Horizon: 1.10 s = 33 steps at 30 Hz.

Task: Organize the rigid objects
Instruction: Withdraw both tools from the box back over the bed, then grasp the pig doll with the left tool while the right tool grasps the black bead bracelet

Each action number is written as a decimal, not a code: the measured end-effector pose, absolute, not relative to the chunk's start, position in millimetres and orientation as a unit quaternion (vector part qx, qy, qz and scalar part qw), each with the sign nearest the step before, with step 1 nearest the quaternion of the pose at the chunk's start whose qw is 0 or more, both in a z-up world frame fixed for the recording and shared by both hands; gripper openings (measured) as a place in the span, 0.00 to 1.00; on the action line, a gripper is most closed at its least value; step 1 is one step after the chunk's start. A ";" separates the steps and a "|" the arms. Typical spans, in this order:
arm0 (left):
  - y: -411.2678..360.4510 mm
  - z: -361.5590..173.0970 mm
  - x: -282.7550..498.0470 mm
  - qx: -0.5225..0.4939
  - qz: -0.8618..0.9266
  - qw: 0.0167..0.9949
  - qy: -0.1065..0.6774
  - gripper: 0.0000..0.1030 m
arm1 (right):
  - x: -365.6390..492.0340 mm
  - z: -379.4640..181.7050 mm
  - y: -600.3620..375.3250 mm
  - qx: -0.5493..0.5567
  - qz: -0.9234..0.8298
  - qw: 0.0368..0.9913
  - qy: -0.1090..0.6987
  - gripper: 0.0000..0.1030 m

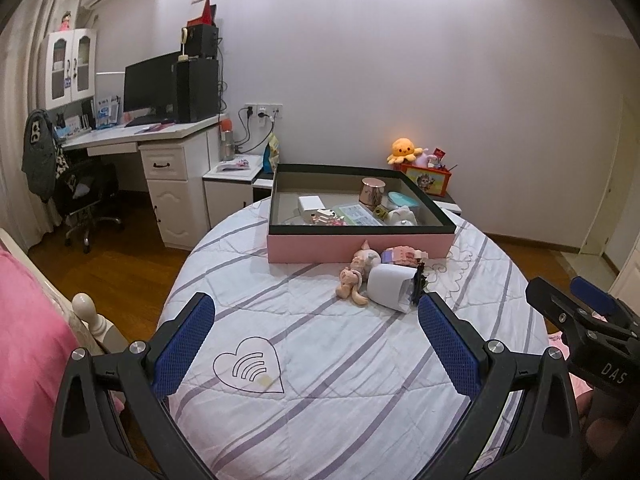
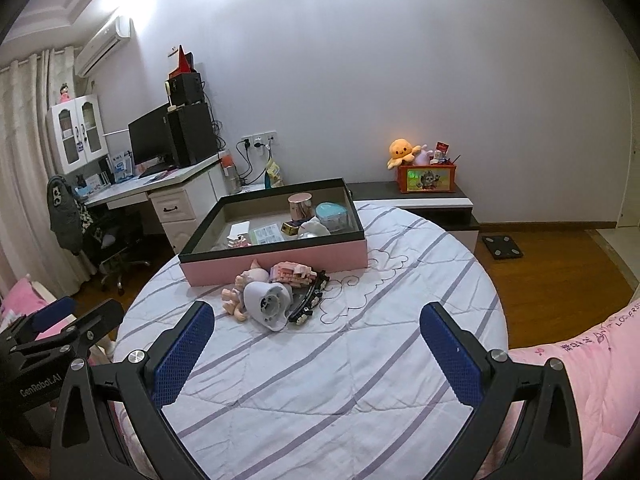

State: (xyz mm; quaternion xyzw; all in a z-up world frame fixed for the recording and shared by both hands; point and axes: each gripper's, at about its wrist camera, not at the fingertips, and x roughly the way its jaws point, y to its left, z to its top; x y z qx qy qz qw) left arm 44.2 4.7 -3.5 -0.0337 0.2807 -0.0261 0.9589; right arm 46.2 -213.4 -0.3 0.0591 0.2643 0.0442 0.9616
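Observation:
A pink box with a black rim stands on the striped bed and holds a copper cup, a teal tub, a white box and other small items. In front of it lie a white cone-shaped device, a pink doll, a pink brick model and a black hair clip. My left gripper and my right gripper are both open and empty, nearer than the pile.
A white desk with monitor and a chair stand at the left. A low cabinet holds an orange box and a plush octopus. A pink quilt lies at the right, and wooden floor surrounds the bed.

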 end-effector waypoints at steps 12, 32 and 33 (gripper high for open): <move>5.4 -12.0 47.2 -0.034 -0.027 0.956 0.289 1.00 | 49.2 -4.8 -215.2 0.059 0.041 0.960 0.270 1.00; -13.7 -80.4 133.4 -0.039 -0.047 0.928 0.369 1.00 | 88.5 -60.4 -242.0 0.071 0.010 0.939 0.336 1.00; -12.0 -82.6 136.9 -0.039 -0.044 0.927 0.370 1.00 | 91.6 -62.6 -241.2 0.069 0.012 0.938 0.339 1.00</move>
